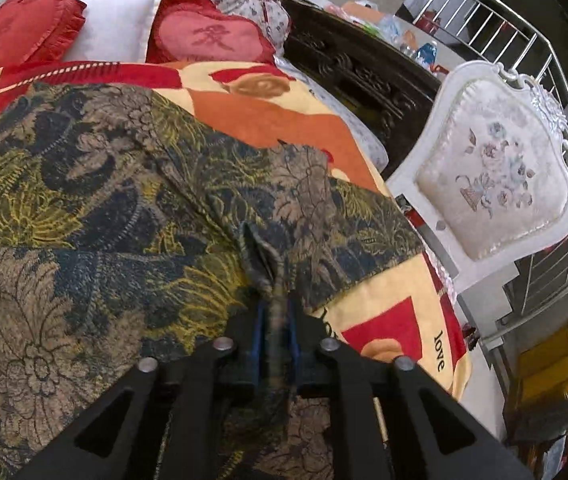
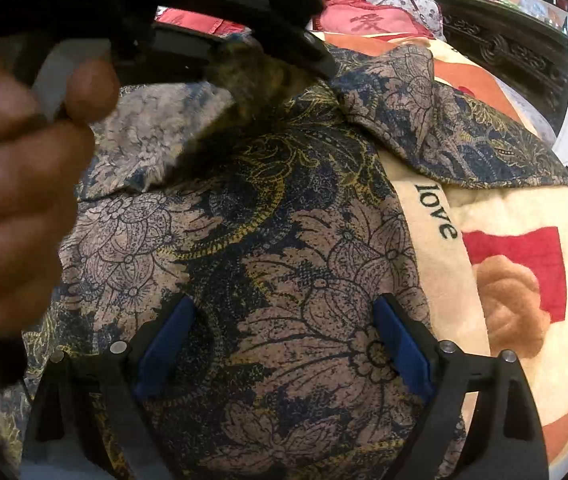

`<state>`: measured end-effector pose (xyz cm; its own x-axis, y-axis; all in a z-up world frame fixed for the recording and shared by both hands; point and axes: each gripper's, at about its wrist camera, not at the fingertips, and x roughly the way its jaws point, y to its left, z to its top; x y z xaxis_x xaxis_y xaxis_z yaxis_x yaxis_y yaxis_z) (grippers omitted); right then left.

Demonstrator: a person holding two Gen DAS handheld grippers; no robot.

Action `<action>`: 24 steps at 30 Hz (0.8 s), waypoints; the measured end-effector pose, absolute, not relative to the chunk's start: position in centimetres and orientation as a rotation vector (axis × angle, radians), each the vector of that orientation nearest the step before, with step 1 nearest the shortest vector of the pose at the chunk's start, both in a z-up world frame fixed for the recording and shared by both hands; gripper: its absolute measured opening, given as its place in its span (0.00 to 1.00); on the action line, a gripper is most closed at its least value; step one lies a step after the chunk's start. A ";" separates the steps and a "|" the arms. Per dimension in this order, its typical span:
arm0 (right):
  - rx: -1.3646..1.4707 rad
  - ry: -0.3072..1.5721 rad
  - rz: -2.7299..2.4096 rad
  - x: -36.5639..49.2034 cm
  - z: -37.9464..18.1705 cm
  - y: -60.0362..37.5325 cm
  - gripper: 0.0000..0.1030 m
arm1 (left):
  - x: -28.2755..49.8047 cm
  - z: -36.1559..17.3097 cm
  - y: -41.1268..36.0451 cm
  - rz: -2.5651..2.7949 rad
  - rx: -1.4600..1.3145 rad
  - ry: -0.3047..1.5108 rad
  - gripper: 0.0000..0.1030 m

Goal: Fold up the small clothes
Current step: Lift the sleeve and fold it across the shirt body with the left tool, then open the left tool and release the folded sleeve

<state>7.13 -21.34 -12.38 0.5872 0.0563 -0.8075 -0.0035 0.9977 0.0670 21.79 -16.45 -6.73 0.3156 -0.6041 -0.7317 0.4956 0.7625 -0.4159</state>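
Note:
A floral garment (image 1: 96, 200) in navy, tan and yellow lies spread over the bed. My left gripper (image 1: 275, 312) is shut on a bunched fold of it near its right edge. In the right wrist view the same garment (image 2: 284, 264) fills the middle. My right gripper (image 2: 284, 340) is open, its blue pads (image 2: 401, 344) spread wide just above the fabric, holding nothing. The left gripper (image 2: 252, 60) and the hand on it show at the top left, lifting a pinch of cloth.
The bed carries a red, orange and cream blanket (image 1: 387, 320) printed "love". Red heart cushions (image 1: 208, 36) and a white pillow (image 1: 120, 24) lie at the head. A white upholstered chair (image 1: 495, 168), a dark carved cabinet (image 1: 363, 76) and a metal rack (image 1: 531, 52) stand to the right.

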 end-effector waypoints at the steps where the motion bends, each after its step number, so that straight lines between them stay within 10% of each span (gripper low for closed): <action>1: 0.060 0.943 0.035 7.2 -12.4 -21.4 0.91 | 21.6 -6.9 -16.3 -0.730 -0.126 1.033 0.40; 3: 0.061 0.943 0.035 7.3 -12.4 -21.3 0.91 | 21.1 -6.6 -15.6 -0.729 -0.129 1.044 0.61; 12: 0.103 0.920 0.050 7.6 -10.2 -23.2 0.81 | 19.8 -4.2 -1.7 -0.411 -0.092 0.871 0.61; 14: 0.050 0.849 0.030 8.3 -8.4 -23.7 0.76 | 21.3 -5.0 3.1 -0.187 -0.073 0.847 0.49; 16: 0.010 0.793 0.051 9.9 -6.8 -23.5 0.62 | 23.2 -6.9 7.0 -0.018 -0.069 0.902 0.11; 24: -0.064 0.912 0.106 17.7 -11.2 -22.1 0.44 | 23.3 -11.3 10.6 0.099 -0.060 0.936 0.10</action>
<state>17.66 -22.05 -11.17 0.6072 0.0646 -0.7919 -0.1194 0.9928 -0.0105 23.27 10.62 -11.28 0.5892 0.0592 -0.8059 -0.1111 0.9938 -0.0082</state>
